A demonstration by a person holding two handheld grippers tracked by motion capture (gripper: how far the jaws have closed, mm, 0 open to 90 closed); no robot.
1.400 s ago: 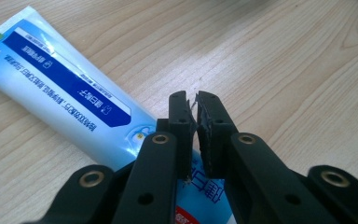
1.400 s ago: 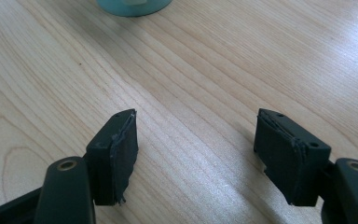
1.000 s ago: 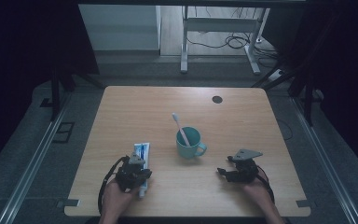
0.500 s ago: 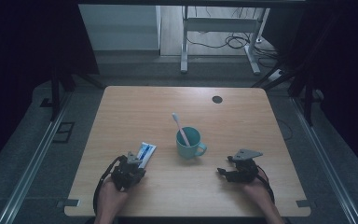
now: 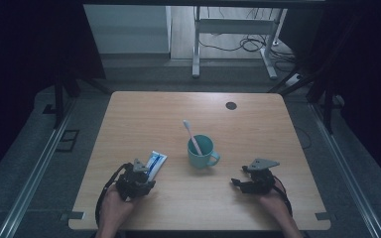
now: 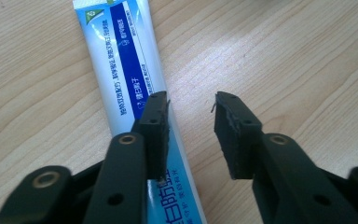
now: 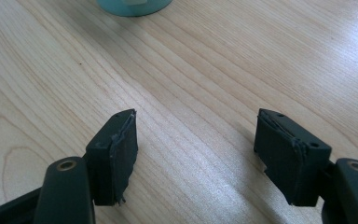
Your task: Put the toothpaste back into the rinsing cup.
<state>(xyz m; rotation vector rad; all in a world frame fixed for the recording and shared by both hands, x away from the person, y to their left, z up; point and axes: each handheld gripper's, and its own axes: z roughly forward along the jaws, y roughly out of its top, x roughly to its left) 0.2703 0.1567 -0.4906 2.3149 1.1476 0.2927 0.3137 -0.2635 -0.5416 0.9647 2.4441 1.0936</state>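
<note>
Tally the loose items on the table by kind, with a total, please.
Toothpaste tube: 1
Mug: 1
Toothbrush, standing in the mug: 1
Total: 3

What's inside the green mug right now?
A pink toothbrush stands in the mug, bristles up and leaning back-left over the rim. Its lower handle and the mug's bottom are hidden by the wall.
</note>
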